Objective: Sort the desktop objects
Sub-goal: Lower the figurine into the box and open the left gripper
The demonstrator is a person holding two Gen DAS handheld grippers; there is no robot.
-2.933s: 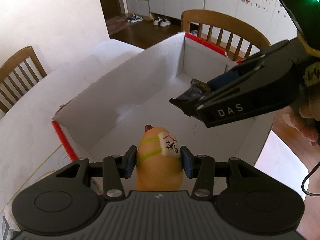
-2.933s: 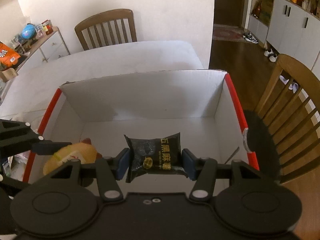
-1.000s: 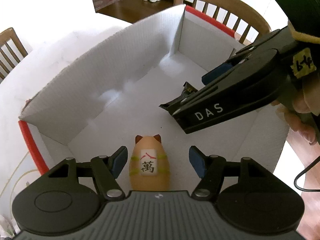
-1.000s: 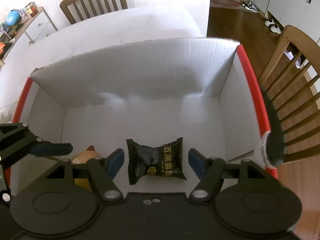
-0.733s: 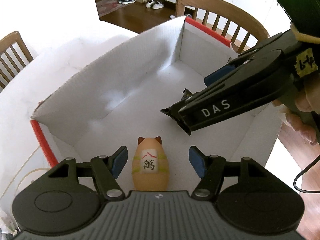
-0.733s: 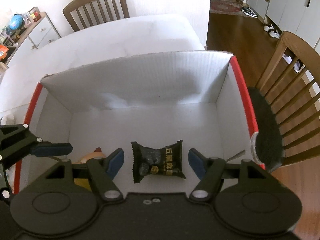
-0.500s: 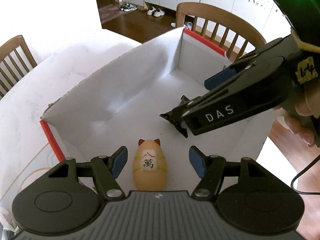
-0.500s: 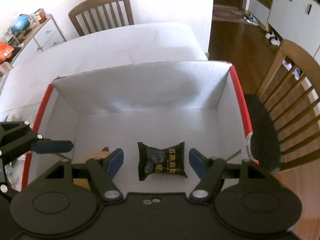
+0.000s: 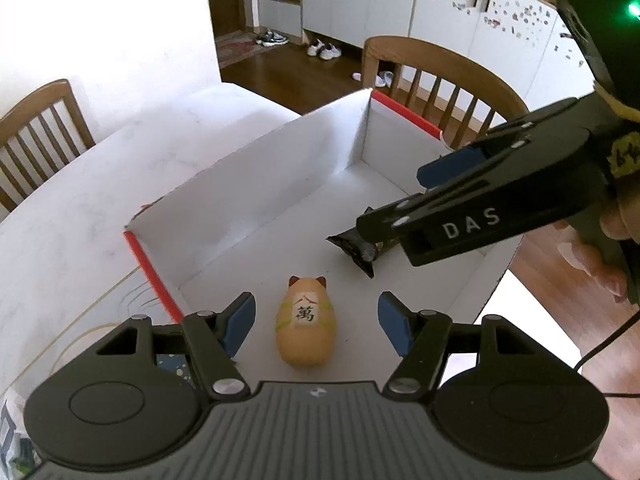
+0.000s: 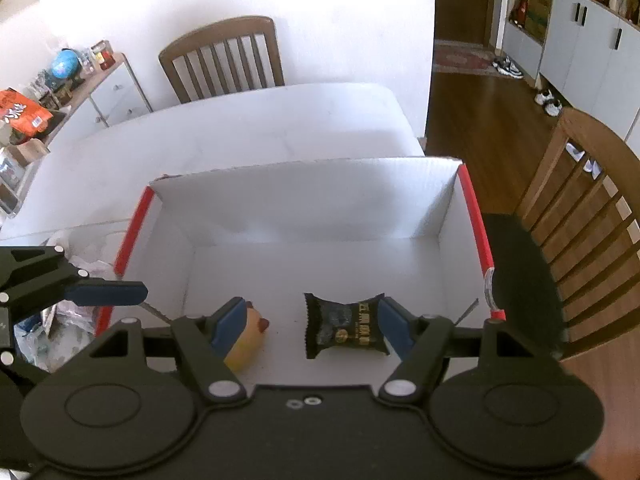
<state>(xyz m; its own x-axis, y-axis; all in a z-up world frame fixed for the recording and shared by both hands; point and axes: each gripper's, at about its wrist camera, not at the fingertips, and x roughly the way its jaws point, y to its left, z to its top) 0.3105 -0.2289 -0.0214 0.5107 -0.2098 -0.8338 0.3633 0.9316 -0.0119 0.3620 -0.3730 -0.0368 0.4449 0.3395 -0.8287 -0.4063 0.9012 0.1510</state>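
Left tool jaws wide apart, empty; hamster figurine lying on white box floor between them; right tool likewise spread, empty; black snack packet on box floor, partly hidden in left view; figurine half hidden behind blue pad in right view.

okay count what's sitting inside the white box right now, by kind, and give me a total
Cat figurine: 1
Black snack packet: 1
Total in the white box: 2
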